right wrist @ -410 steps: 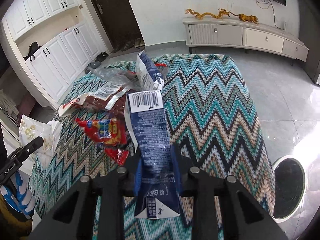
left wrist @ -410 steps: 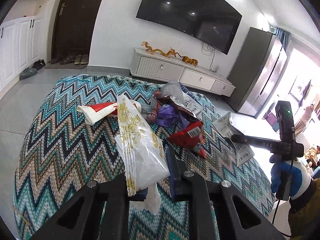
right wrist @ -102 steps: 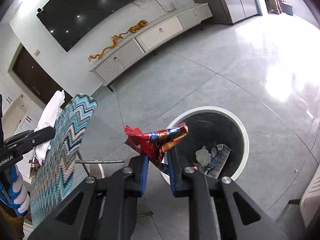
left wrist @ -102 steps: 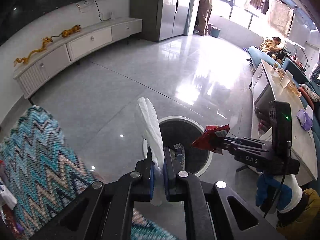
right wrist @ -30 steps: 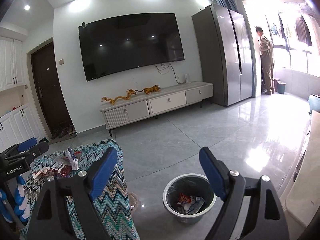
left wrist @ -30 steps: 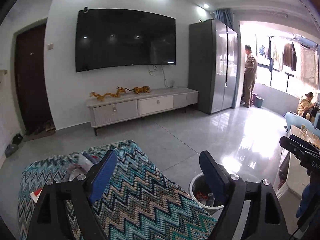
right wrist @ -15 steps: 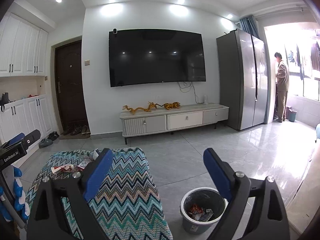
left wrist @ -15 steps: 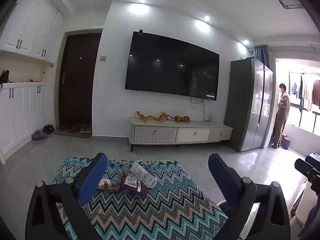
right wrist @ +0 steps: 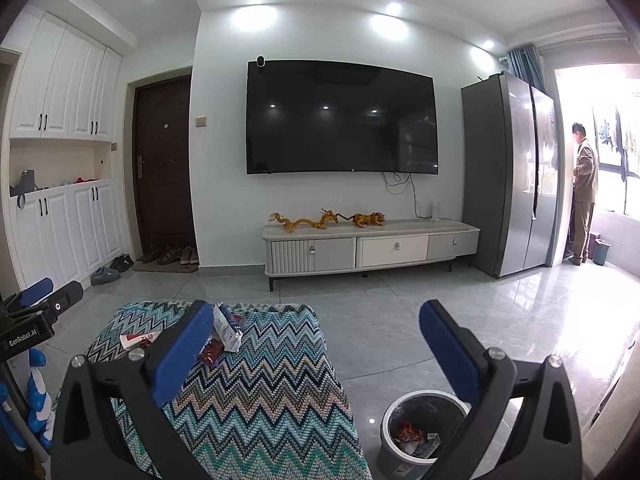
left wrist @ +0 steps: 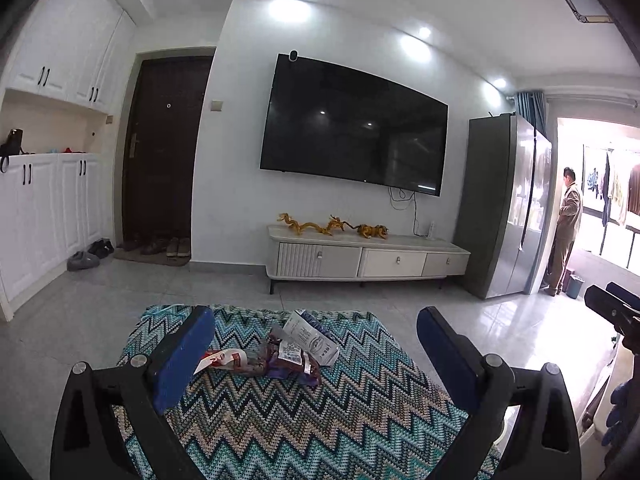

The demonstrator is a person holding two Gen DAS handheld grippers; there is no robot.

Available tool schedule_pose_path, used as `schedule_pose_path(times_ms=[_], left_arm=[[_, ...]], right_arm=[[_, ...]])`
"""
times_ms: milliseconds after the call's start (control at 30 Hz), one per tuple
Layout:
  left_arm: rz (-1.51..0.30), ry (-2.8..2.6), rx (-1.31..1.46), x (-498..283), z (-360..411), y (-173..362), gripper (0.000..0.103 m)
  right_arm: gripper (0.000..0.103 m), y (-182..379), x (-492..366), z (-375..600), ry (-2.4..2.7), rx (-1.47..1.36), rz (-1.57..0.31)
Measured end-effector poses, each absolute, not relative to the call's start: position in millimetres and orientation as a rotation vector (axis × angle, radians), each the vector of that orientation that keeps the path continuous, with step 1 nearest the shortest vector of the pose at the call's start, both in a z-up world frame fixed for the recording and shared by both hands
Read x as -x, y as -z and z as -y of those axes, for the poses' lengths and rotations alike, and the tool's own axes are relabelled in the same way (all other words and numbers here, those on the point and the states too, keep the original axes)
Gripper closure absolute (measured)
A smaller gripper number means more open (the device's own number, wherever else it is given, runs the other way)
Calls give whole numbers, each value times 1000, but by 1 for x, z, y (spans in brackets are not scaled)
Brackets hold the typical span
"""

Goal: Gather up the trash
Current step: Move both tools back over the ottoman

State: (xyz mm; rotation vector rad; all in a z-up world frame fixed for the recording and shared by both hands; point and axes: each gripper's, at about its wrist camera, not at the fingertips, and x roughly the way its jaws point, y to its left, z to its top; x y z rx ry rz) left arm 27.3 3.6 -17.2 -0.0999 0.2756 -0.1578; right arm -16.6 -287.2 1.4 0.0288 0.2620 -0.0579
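Both grippers are sitting wide open right now with nothing in them. The left gripper [left wrist: 316, 344] has its blue-padded jaws spread fully, and the right gripper [right wrist: 316, 340] has just been opening its jaws too, with nothing between the pads.

What's left of the trash is a little heap of crumpled snack wrappers [left wrist: 276, 354], red, purple and one white printed packet, lying on the teal and beige zigzag knit table cover [left wrist: 304, 420]. Seen from the left gripper, the heap is sitting straight ahead between the two fingers, closer to the left one. From the right gripper the same wrappers [right wrist: 224, 334] are peeking out just beside its left finger.

The grey round trash bin with a white rim [right wrist: 420, 432] is standing on the grey tile floor, low down by the right gripper's right finger, with red and white wrappers already lying inside
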Motion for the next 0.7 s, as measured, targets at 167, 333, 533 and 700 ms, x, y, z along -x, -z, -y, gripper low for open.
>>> schedule_pose_path(times_ms=[167, 333, 533, 700], left_arm=[[-333, 137, 86, -59, -24, 36, 1], [-369, 71, 41, -96, -63, 50, 1], [-494, 69, -41, -153, -109, 83, 1], [-666, 170, -192, -206, -120, 130, 3]], right_arm=[[0, 8, -11, 267, 33, 35, -303], [0, 27, -54, 258, -30, 36, -378], [0, 59, -121, 242, -130, 27, -493], [0, 91, -178, 235, -219, -23, -590]])
